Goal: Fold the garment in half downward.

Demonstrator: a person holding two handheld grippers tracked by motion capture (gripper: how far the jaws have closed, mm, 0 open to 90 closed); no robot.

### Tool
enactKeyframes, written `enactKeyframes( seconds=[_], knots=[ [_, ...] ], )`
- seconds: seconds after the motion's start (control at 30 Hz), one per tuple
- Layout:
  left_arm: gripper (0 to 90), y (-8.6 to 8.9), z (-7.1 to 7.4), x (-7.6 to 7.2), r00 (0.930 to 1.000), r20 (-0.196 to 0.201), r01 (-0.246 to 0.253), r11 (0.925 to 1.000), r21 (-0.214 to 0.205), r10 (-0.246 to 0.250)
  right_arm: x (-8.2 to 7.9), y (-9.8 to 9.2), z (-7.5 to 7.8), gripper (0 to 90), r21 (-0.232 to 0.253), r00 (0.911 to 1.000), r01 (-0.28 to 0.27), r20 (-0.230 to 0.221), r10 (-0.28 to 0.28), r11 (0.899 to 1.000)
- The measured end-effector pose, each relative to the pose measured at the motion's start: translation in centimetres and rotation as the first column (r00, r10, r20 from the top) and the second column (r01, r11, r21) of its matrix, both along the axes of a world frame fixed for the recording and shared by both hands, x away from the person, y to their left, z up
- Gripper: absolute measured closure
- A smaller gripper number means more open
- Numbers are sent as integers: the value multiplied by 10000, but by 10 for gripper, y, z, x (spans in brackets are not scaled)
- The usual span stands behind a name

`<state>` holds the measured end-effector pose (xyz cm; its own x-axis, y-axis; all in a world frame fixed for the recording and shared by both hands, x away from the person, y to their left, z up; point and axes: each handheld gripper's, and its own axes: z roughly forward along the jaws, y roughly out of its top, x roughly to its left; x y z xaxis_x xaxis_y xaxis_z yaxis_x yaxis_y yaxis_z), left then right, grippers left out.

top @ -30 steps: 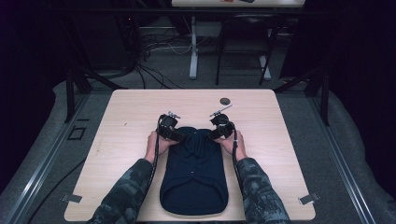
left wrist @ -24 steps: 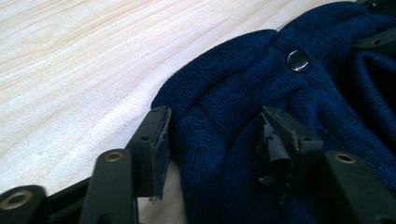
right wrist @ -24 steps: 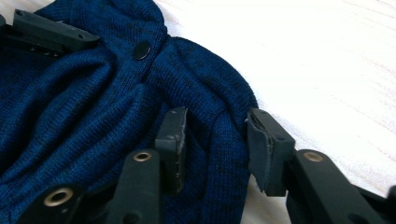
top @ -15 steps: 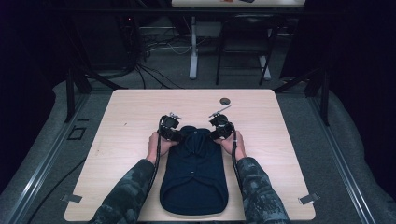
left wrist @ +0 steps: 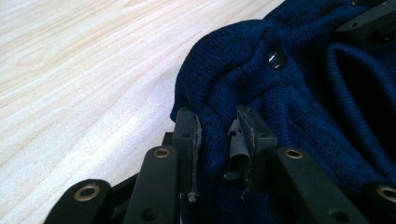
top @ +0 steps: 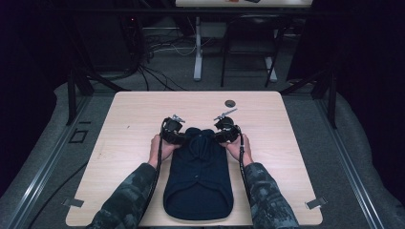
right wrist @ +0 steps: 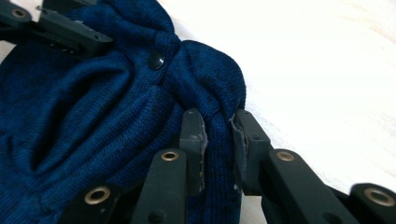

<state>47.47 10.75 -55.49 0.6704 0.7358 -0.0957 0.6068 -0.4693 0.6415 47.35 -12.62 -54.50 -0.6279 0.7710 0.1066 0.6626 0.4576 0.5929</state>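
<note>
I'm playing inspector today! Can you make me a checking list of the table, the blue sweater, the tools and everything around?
Surface: pale wood table, mostly bare.
Job's things: dark blue knit sweater, far end bunched; a dark button shows.
Clutter: small dark round thing near the far edge; cannot tell what.
Grippers: left tool and right tool each pinch a fold of the sweater.
Cables: one trails along the right forearm; more on the floor.
Surroundings: dark room, metal frames, another table behind.

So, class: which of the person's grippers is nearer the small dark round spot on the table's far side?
Right. The right gripper sits just below the round spot, near side of it; the left gripper sits farther off across the navy knit garment.
</note>
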Motion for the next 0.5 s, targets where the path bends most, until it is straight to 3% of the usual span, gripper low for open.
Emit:
enactKeyframes(
  seconds=[0.17,0.23,0.5],
  knots=[
    [709,6,9,-4,9999,17,120,9994,-330,-119,-12,0,12,754,222,9979,-216,616,202,9995],
    [711,9,14,-7,9999,78,151,9988,-457,-147,-18,0,22,754,197,9935,-413,1069,389,9990],
    [710,16,37,-21,9962,760,500,9953,-830,-437,-34,-2,43,750,381,9801,-608,1912,524,9974]
  ],
)
